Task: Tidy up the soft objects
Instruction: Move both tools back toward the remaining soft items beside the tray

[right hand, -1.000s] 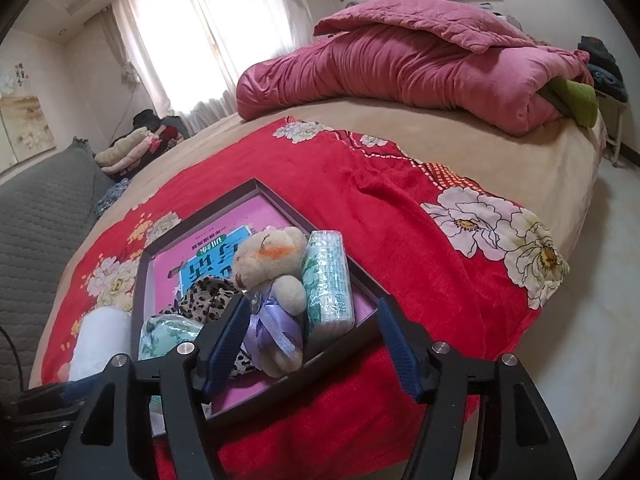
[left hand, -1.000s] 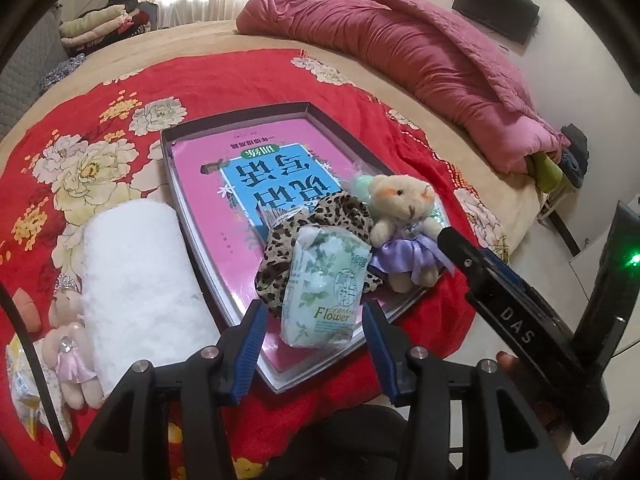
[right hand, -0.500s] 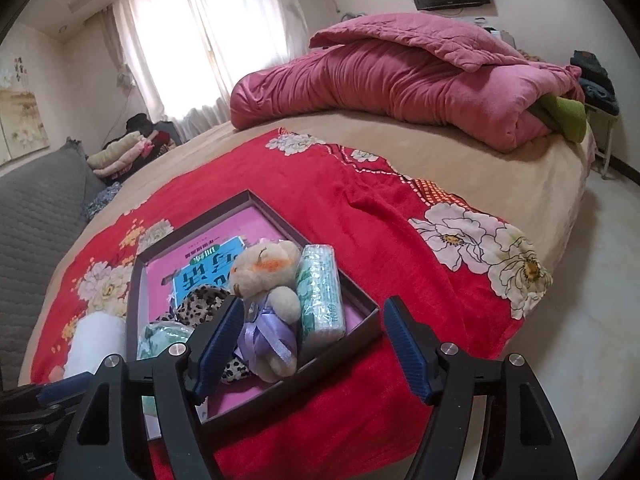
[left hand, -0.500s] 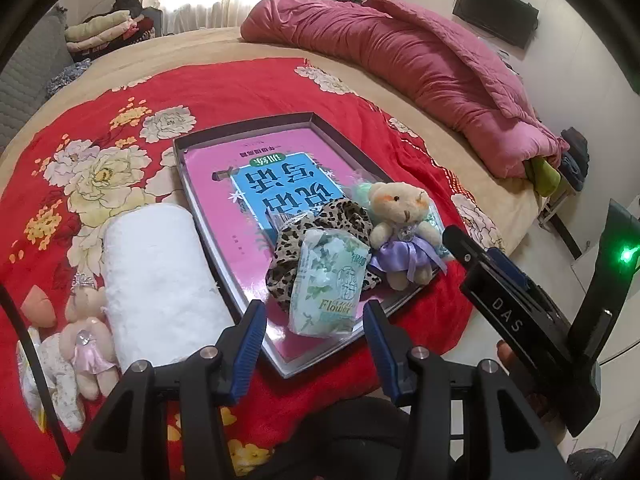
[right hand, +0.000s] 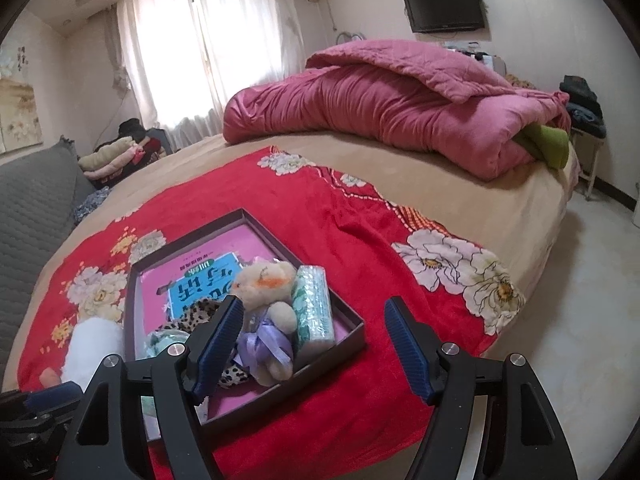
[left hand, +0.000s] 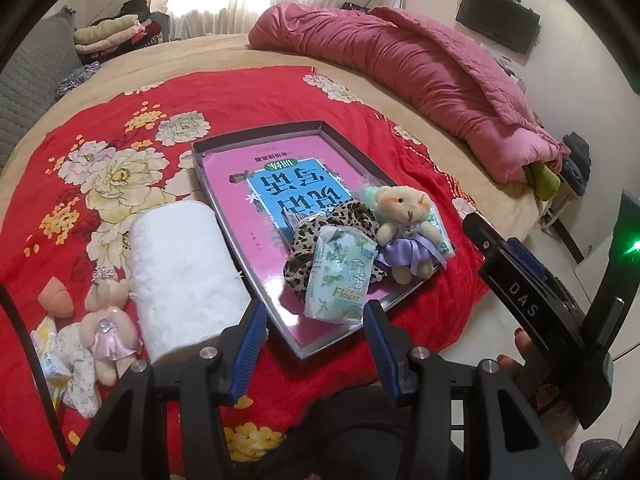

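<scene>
Partly done: tray holds lilac bear, tissue pack, leopard cloth. Your left gripper & right gripper gape, empty. Left outside: white roll, pink bear, maybe more.

Plush red blanket, glossy pink-lined tray, crinkly plastic tissue pack, fuzzy white towel roll

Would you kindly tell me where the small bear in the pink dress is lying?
In the left wrist view, the small bear in the pink dress lies lower left on the red floral blanket, beside the white towel roll.
</scene>
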Tool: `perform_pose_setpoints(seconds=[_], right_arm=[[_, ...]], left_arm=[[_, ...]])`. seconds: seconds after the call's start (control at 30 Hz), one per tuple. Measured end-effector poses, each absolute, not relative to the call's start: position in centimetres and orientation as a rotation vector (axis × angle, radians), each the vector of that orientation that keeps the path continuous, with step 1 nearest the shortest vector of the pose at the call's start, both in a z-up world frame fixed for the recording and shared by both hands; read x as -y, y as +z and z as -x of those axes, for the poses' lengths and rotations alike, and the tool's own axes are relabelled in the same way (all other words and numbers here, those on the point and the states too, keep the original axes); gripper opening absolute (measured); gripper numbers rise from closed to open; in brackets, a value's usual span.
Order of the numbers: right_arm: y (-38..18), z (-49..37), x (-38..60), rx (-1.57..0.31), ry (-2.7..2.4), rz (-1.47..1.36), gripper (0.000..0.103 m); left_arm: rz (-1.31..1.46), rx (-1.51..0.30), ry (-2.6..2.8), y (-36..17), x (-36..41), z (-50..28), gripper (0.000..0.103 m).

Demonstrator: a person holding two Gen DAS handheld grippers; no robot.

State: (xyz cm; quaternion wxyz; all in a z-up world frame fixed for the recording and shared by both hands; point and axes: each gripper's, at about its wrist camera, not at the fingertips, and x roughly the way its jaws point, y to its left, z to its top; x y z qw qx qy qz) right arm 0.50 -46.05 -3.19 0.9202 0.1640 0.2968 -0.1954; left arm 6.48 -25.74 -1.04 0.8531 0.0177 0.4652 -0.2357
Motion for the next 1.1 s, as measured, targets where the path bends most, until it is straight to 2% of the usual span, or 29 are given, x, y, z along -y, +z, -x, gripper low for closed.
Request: perform_pose_setpoints(seconds=[0.47, 1.1], right_arm=[[1.0, 0.5, 42.0, -0.546, -0.329, -0.270, 0.075], [5.0, 0.8, 30.1, -0.538, -0.029, -0.145, 0.075]], left_arm=[[-0.007, -0.914, -0.446, 1.1, 21.1, -4.5, 0.050], [0.199, -0.906, -0.221, 1.5, 4.4, -3.9, 0.050]])
